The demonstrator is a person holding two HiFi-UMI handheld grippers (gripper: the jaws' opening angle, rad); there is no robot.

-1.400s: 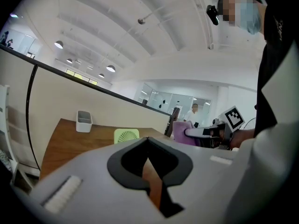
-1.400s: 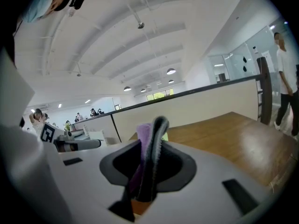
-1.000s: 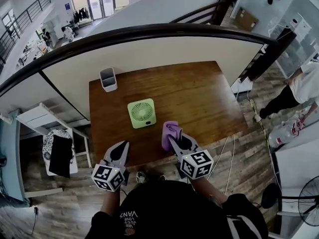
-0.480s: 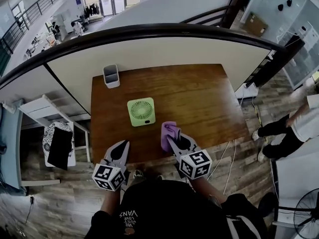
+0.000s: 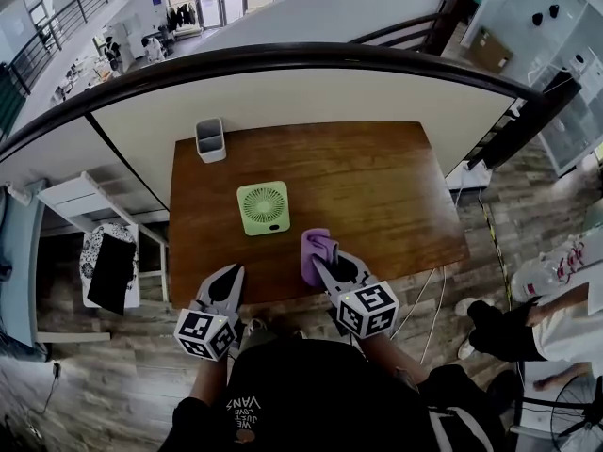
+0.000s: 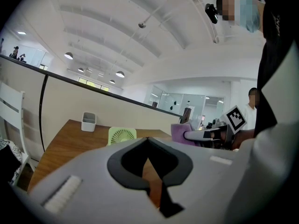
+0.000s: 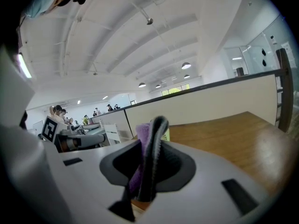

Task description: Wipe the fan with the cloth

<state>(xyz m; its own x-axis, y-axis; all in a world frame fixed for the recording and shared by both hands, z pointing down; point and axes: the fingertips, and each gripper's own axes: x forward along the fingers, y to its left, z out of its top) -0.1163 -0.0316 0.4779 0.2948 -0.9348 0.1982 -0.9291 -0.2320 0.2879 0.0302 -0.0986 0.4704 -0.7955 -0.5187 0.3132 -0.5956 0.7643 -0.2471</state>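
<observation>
Little has changed over the last second. The right gripper [image 5: 318,264] still pinches the purple cloth [image 5: 317,248] by the table's [image 5: 377,186] near edge. The fan [image 5: 263,207] stands at its 11 o'clock, untouched, so wiping hasn't begun. The left gripper [image 5: 233,279] is closed and empty. The fan's back is hidden, and I can't judge its tilt.

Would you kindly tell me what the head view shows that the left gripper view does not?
Only the head view: the marker cube on the left hand-held gripper and the wooden floor. Only the left gripper view: the ceiling lamps and that hand-held gripper's jaws, shut and empty. Both: the green fan, the grey container, the table and the purple cloth in the right hand-held gripper.
</observation>
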